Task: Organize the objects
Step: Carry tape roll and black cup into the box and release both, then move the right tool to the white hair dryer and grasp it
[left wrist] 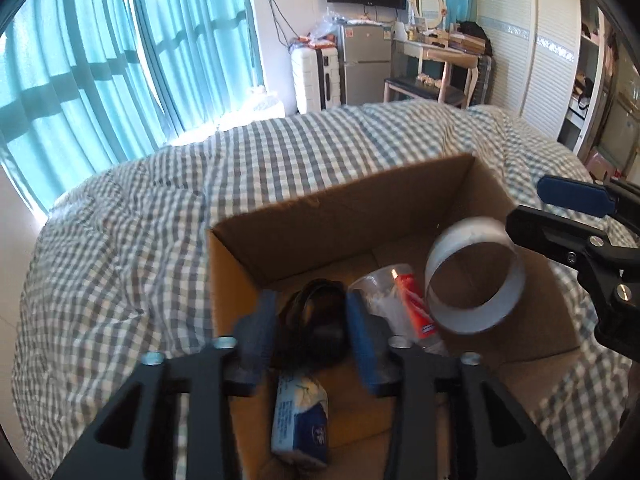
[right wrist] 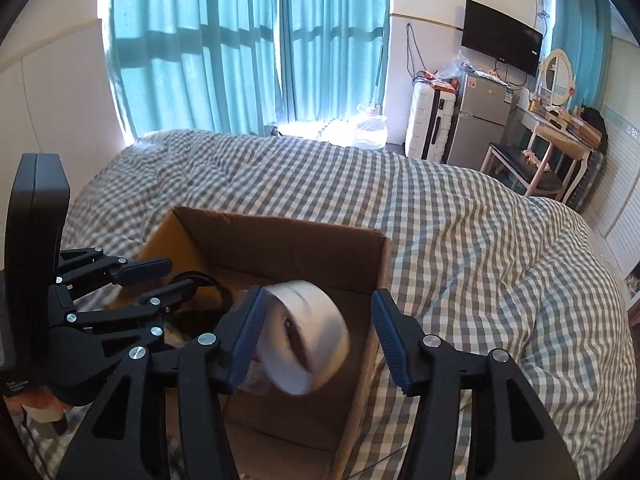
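Seen from the left wrist view, the left gripper [left wrist: 310, 330] reaches into the open cardboard box [left wrist: 320, 216] at lower centre, its blue-padded fingers [left wrist: 262, 322] set a moderate gap apart with nothing pinched between them; a coiled black strap or cable [left wrist: 316, 308] lies on the box floor behind that gap. The right gripper [right wrist: 318, 338] points down over the right half of the box, its fingers spread wide. The roll of white tape [right wrist: 308, 332] sits between them in the right wrist view, blurred and tilted, touching neither pad as far as can be made out; whether it rests on anything is unclear. In the left wrist view the same roll [left wrist: 474, 276] appears at centre right of the frame, just left of the right gripper's tips. Inside the box lie a clear plastic cup [left wrist: 378, 292], a red-and-white tube [left wrist: 414, 304] and a white-and-blue tissue pack [left wrist: 300, 416]; the printing on both is too blurred to read. The box stands on a grey-checked quilt [left wrist: 160, 208], its near wall cut off by the lower frame edge.
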`<state>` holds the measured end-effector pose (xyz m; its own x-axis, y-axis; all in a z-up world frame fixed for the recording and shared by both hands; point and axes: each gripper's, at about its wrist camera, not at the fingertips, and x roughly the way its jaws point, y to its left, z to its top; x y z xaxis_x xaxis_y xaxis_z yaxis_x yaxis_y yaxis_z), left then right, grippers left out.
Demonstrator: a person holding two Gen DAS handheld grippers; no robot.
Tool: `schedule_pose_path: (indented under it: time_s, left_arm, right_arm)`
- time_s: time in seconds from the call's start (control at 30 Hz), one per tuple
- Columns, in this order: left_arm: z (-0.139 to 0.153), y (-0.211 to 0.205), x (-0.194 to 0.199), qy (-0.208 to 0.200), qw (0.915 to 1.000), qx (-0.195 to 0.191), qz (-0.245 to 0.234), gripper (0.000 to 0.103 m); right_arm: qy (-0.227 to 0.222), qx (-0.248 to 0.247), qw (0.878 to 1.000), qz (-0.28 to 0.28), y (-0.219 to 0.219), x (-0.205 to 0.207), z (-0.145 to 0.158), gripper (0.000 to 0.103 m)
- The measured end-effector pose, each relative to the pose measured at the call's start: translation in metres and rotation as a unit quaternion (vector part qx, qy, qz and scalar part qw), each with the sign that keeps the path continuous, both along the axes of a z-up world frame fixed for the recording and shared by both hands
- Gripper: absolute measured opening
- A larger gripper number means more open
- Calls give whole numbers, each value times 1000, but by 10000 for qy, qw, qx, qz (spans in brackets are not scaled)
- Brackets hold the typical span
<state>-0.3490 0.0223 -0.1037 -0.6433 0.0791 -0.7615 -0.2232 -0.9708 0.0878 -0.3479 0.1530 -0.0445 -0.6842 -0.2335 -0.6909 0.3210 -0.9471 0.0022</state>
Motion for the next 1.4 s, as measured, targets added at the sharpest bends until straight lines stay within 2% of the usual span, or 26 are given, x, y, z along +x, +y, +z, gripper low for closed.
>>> schedule_pose_path:
  time_s: [0.07, 0.23, 0.3, 0.37, 0.53, 0.63, 0.83, 0.97, 1.13, 1.23, 1.4]
  left_arm:
    - [16, -4, 8, 145, 9998, 50, 119, 67]
    - [60, -20, 30, 434, 9978, 356, 349, 72]
    - [78, -26, 41, 567, 9964, 478, 416, 83]
    - [95, -31, 55, 708, 9951, 556, 421, 87]
    - [127, -37, 92, 889, 9951, 278, 344, 94]
    - [141, -43, 115, 871, 9956, 130, 325, 96]
    - [155, -67, 159, 640, 9971, 244, 331, 100]
    - [148, -77, 189, 546, 9970, 330, 431, 101]
    - [119, -77, 229, 574, 9961, 335, 572, 103]
    - [91, -70, 249, 635, 9949, 295, 723, 103]
    - [38, -51, 270, 544, 9955, 93, 772, 103]
  right_arm:
    - [96, -82, 9999, -19, 4, 9, 15, 58]
    - [364, -340, 9987, 77, 17, 37, 58, 66]
    - [467, -382, 9981, 123, 19, 48, 73, 68]
    - [571, -384, 9974, 189, 20, 62, 87, 72]
    - [716, -310, 9958, 475, 23, 97, 113, 85]
    - [712, -229, 9952, 637, 27, 119, 125, 91]
    - [561, -103, 9950, 823, 41, 164, 137, 97]
    - [561, -82, 9954, 770, 51, 190, 134, 100]
    - [448, -145, 9966, 669, 53, 218, 105, 101]
    - [74, -190, 9974, 688, 45, 232, 72, 101]
    - [-552, 200, 9967, 568, 13, 258, 7, 101]
